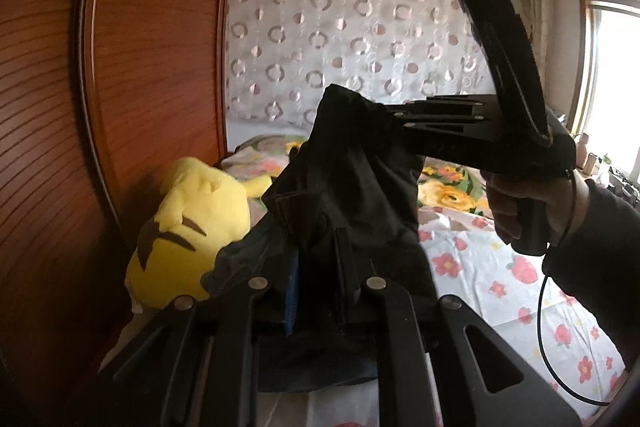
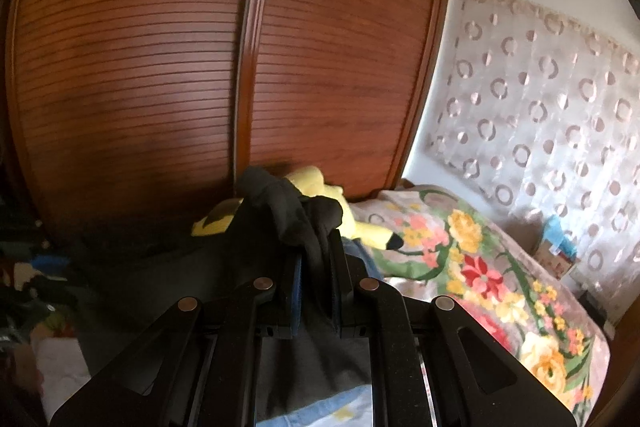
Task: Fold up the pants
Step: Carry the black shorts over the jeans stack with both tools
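The black pants (image 1: 352,179) hang in the air above the bed, held by both grippers. My left gripper (image 1: 316,251) is shut on a bunch of the black cloth low in the left wrist view. My right gripper (image 1: 384,115) reaches in from the right of that view, shut on the upper edge of the pants, held by a dark-sleeved hand. In the right wrist view the right gripper (image 2: 316,251) is shut on a bunched fold of the pants (image 2: 288,211). Most of the garment hangs hidden below the fingers.
A yellow Pikachu plush (image 1: 192,227) lies against the brown slatted wardrobe (image 1: 120,67), and it also shows in the right wrist view (image 2: 360,227). The bed has a floral sheet (image 1: 500,279) and floral quilt (image 2: 480,267). A patterned curtain (image 1: 360,47) hangs behind.
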Action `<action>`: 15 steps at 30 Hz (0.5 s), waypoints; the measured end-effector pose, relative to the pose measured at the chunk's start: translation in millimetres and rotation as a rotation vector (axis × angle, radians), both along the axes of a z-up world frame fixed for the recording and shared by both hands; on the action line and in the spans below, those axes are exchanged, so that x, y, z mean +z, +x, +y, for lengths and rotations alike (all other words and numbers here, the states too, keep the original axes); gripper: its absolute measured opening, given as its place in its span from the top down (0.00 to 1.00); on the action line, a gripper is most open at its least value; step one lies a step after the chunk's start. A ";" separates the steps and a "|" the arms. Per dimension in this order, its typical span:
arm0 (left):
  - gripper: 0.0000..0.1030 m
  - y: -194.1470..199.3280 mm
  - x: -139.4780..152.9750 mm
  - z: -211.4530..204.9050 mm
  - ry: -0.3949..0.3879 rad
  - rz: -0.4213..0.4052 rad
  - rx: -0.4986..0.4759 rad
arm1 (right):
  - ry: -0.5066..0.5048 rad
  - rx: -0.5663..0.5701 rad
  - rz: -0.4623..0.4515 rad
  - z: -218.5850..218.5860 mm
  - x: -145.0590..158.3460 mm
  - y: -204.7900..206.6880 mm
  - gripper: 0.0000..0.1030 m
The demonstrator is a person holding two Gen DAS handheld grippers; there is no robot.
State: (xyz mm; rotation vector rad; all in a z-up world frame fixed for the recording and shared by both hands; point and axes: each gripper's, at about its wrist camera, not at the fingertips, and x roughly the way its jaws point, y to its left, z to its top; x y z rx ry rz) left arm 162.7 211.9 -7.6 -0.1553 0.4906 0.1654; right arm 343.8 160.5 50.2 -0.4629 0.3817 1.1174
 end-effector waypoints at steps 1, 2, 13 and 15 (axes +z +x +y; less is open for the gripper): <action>0.86 1.1 -1.2 0.0 0.000 0.005 0.004 | -0.005 -0.003 0.004 2.0 -2.9 0.7 0.91; 0.85 2.4 -3.2 0.8 -0.003 0.011 0.010 | -0.009 -0.010 0.011 2.8 -5.0 1.8 0.91; 0.66 -0.9 5.2 -6.2 -0.008 -0.009 0.006 | 0.036 -0.048 0.115 -20.2 -6.3 11.7 0.56; 0.66 -2.1 9.7 -8.7 0.007 -0.026 0.013 | 0.031 -0.037 0.141 -24.3 -9.8 14.2 0.56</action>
